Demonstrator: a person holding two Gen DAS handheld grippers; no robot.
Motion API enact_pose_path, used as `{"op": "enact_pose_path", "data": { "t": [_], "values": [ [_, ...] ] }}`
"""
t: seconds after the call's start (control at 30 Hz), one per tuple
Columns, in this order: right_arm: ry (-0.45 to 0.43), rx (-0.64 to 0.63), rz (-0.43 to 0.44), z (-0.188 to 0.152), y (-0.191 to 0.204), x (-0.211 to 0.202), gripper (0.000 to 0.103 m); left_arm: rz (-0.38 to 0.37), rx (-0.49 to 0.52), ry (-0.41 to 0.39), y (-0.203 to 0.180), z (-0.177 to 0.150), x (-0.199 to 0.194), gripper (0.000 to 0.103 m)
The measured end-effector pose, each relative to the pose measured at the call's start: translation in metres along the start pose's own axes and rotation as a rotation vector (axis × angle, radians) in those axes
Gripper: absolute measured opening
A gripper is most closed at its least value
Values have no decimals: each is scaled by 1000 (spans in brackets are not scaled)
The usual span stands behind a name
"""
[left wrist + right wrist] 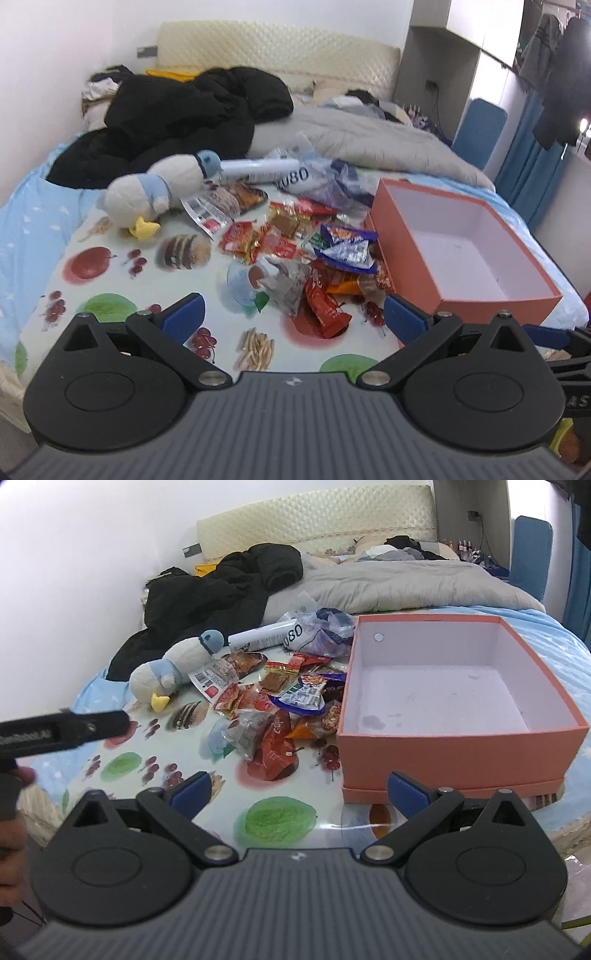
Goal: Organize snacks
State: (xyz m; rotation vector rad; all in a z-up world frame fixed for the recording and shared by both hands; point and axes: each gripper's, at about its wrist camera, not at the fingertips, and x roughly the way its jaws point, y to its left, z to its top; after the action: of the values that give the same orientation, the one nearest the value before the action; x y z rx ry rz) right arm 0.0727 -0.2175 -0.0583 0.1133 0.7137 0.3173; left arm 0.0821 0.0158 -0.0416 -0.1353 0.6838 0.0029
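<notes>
A heap of snack packets (pixel 306 251) (pixel 280 709) lies on a fruit-printed plastic sheet (pixel 110 306) (pixel 277 819) spread over the bed. Among them are a red packet (pixel 325 302) (pixel 275 753) and a blue-white one (pixel 347 247) (pixel 303 699). To the right of the heap stands an orange box (pixel 495 306) (pixel 454 753), white inside and holding nothing. My left gripper (pixel 291 317) hovers open just short of the heap. My right gripper (pixel 299 794) is open too, near the box's front left corner. Neither holds anything.
A plush penguin (pixel 155 192) (pixel 177 668), a white tube (pixel 258 168) (pixel 266 635) and a crumpled plastic bag (pixel 332 184) (pixel 328 631) lie behind the snacks. A black jacket (pixel 177 118) (pixel 221 587) and a grey duvet (pixel 369 144) (pixel 406 587) fill the far bed. The other gripper's black body (pixel 62 731) crosses at left.
</notes>
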Motion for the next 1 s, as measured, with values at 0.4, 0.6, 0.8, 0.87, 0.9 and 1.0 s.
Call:
{"op": "enact_pose_path", "data": {
  "t": [0.4, 0.6, 0.8, 0.87, 0.9, 1.0],
  "values": [
    [70, -75, 120, -6, 20, 62, 74, -59, -50, 56, 31, 6, 85, 102],
    [90, -113, 155, -4, 31, 100, 60, -99, -57, 113, 38, 9, 129, 89],
    [136, -108, 169, 3, 34, 144, 60, -125, -54, 136, 47, 19, 169, 88],
    [150, -125, 190, 4, 37, 156, 60, -141, -56, 141, 50, 23, 182, 89],
    [150, -148, 186, 4, 40, 162, 60, -149, -57, 144, 50, 25, 189, 89],
    [153, -172, 163, 6, 44, 181, 60, -203, -41, 173, 51, 30, 212, 89]
  ]
}}
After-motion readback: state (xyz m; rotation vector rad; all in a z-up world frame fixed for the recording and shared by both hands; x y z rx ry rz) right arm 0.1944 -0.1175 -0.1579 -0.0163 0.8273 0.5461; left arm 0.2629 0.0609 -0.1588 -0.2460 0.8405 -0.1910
